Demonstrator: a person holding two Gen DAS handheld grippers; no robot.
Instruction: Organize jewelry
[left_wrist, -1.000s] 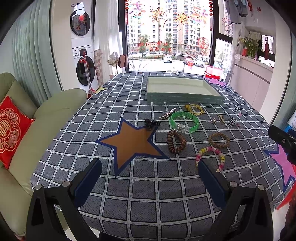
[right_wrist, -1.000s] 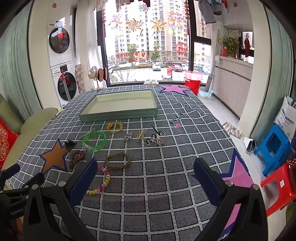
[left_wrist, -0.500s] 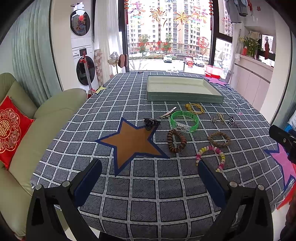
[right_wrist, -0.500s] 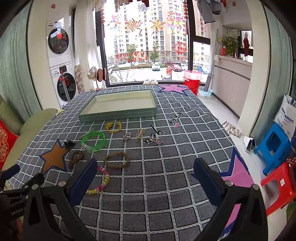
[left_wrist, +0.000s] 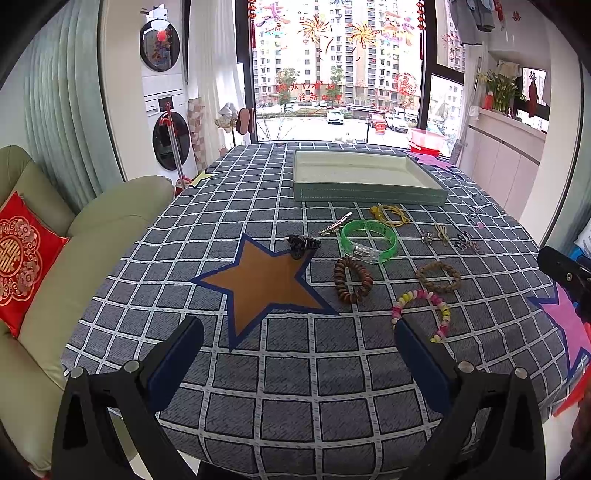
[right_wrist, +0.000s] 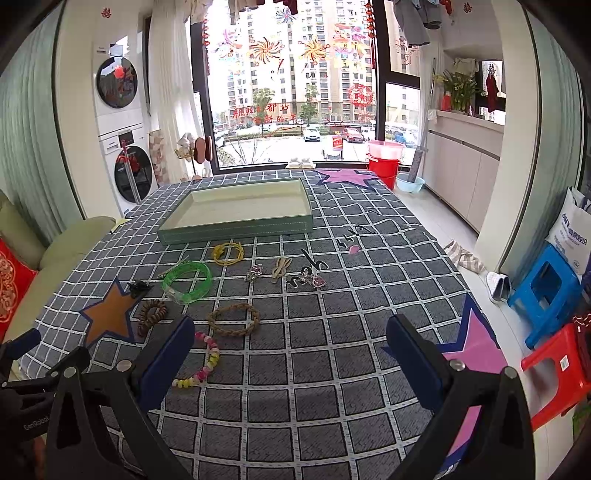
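A green tray (left_wrist: 369, 194) (right_wrist: 236, 230) with a pale, bare inside sits at the far side of the checked tablecloth. In front of it lie a green bangle (left_wrist: 368, 245) (right_wrist: 187, 281), a yellow cord loop (left_wrist: 389, 215) (right_wrist: 228, 253), a brown coil bracelet (left_wrist: 352, 280) (right_wrist: 151, 317), a braided tan ring (left_wrist: 438, 276) (right_wrist: 233, 319), a pastel bead bracelet (left_wrist: 421, 308) (right_wrist: 201, 363), a black claw clip (left_wrist: 302, 244) (right_wrist: 138, 288), a silver clip (left_wrist: 335, 224) and small trinkets (right_wrist: 304, 278). My left gripper (left_wrist: 298, 347) and right gripper (right_wrist: 290, 343) hang open above the near edge, holding nothing.
A sofa with a red cushion (left_wrist: 22, 254) stands left of the table. Blue (right_wrist: 546, 291) and red (right_wrist: 561, 373) stools stand on the floor to the right. Orange (left_wrist: 264, 282) and pink (right_wrist: 469, 354) stars are printed on the cloth.
Both views have barely shifted; the jewellery lies where it lay and both grippers stay open.
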